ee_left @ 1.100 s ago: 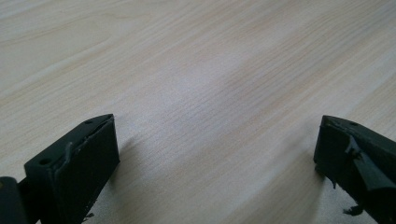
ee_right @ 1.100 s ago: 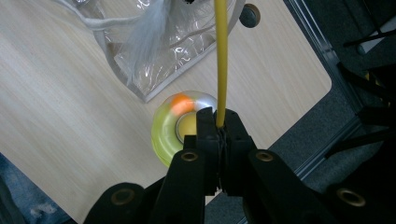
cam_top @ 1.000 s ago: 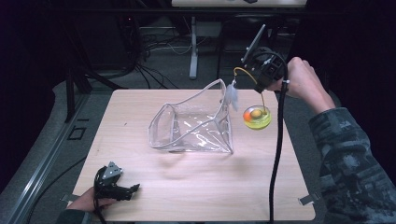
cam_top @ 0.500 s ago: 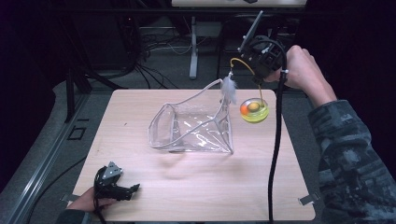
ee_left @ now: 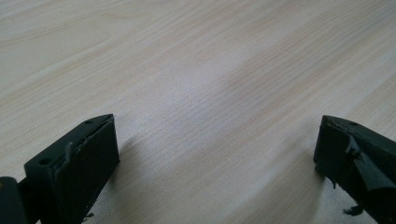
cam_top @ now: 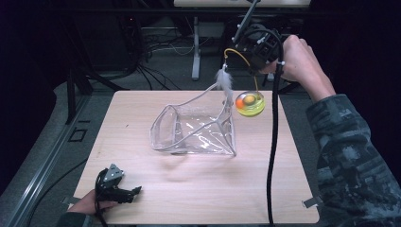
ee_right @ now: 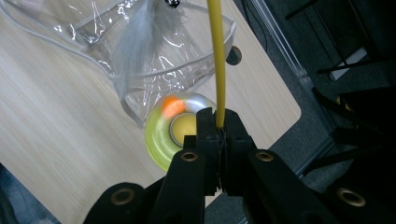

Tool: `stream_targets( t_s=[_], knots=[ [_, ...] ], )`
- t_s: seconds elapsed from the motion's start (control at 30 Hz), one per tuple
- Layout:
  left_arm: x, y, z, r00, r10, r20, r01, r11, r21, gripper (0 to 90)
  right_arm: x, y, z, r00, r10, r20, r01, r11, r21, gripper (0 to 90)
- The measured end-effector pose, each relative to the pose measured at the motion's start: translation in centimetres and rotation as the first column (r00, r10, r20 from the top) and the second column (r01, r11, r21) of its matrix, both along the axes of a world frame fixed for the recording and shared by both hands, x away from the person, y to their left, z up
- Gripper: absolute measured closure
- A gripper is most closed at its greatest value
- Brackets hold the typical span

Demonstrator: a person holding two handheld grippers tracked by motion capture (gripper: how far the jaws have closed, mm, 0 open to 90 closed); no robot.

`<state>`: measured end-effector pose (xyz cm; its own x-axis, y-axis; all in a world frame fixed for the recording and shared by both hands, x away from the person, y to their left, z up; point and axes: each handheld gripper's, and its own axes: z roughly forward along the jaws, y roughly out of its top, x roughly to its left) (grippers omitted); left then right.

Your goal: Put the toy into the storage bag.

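While the right gripper (ee_right: 218,133) pinches the yellow wand (ee_right: 216,60) above the table's (cam_top: 189,189) far edge, its feather (cam_top: 224,80) by the clear bag (cam_top: 198,130), a swing could topple the bag; the left gripper (ee_left: 217,154) rests open, empty.

Overhead view, two close jaw-cameras
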<state>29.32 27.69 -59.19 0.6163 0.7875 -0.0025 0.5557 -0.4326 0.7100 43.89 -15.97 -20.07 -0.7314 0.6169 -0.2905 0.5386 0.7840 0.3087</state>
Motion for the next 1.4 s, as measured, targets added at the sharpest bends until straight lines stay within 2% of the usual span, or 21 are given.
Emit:
stream_targets(
  t_s=[0.03,0.23,0.43,0.63,0.97,1.07,1.23,1.4],
  knots=[
    [0.0,0.0,0.0,1.0,0.001,0.0,-0.001,1.0,-0.001,0.0,0.0,0.2,0.2,1.0,0.007,-0.002,-0.007,0.9999,-0.012,88.4],
    [0.0,0.0,0.0,1.0,0.0,-0.004,0.0,1.0,0.001,0.0,0.0,1.1,0.9,0.9996,0.025,0.008,-0.025,0.9996,-0.013,88.4],
    [0.0,0.0,0.0,1.0,0.0,-0.004,0.0,1.0,0.0,0.0,0.1,2.0,1.1,0.9993,0.034,0.016,-0.034,0.9994,-0.003,88.4],
    [0.0,0.0,0.0,1.0,-0.002,-0.004,0.002,1.0,0.001,0.0,0.3,2.7,1.7,0.9982,0.039,0.044,-0.04,0.9991,0.012,88.4],
    [0.0,0.0,0.0,1.0,-0.002,-0.005,0.002,1.0,0.001,0.0,0.8,3.9,1.4,0.9973,0.046,0.057,-0.047,0.9988,0.013,88.4],
    [0.0,0.0,0.0,1.0,-0.002,-0.004,0.002,1.0,0.001,0.0,0.9,4.2,1.3,0.9969,0.04,0.067,-0.042,0.9986,0.032,88.4],
    [0.0,0.0,0.0,1.0,-0.002,-0.004,0.002,1.0,0.001,0.0,1.0,4.6,1.4,0.9962,0.052,0.07,-0.054,0.9981,0.031,88.4],
    [0.0,0.0,0.0,1.0,-0.002,-0.005,0.002,1.0,0.001,0.0,1.2,5.0,1.4,0.9961,0.039,0.08,-0.042,0.9981,0.044,88.4]
  ],
)
